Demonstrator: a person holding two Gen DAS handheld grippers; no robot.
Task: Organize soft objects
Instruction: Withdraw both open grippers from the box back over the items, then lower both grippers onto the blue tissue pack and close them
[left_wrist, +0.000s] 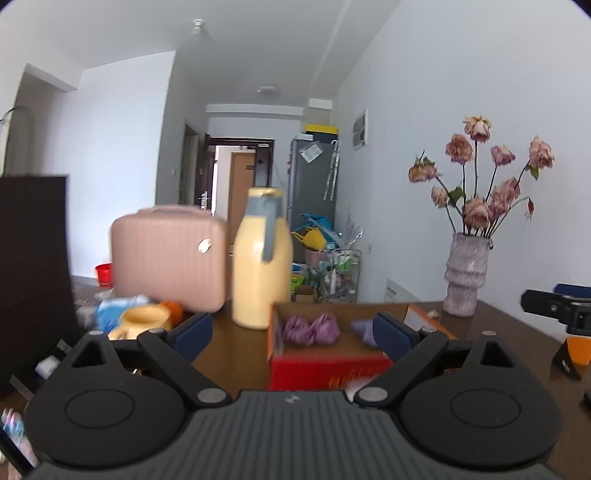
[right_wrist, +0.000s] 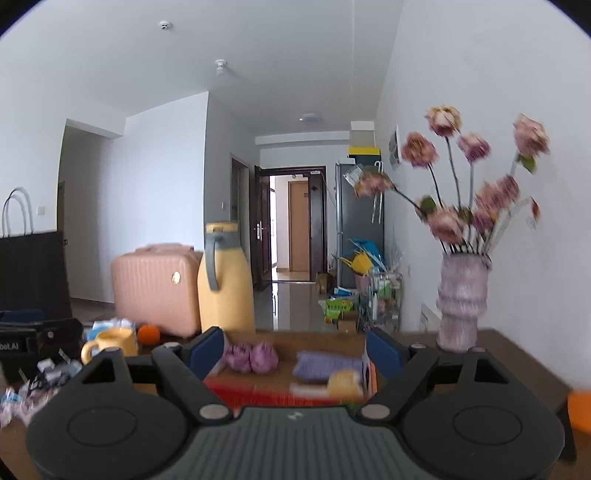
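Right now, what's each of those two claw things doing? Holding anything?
Left gripper: open, holding nothing.
Right gripper: open, holding nothing.

Yarn balls (left_wrist: 310, 329) in box (left_wrist: 325, 363); jug (left_wrist: 260, 258) behind, vase (left_wrist: 466, 275) right.

From my remote seat, the red box (left_wrist: 325, 365) is the landmark: its top lies open, and both views show clear air above it. Behind its left corner a tall yellow jug (left_wrist: 260, 258) blocks that line, with a pink case (left_wrist: 168, 258) further left. Left of the box, a yellow mug (left_wrist: 146, 321) and an orange (right_wrist: 148, 334) crowd the table (left_wrist: 236, 354). Well right of the box, a vase (left_wrist: 466, 275) of dried flowers (left_wrist: 480, 173) spreads wide overhead. Between box and vase, bare tabletop gives me passage.
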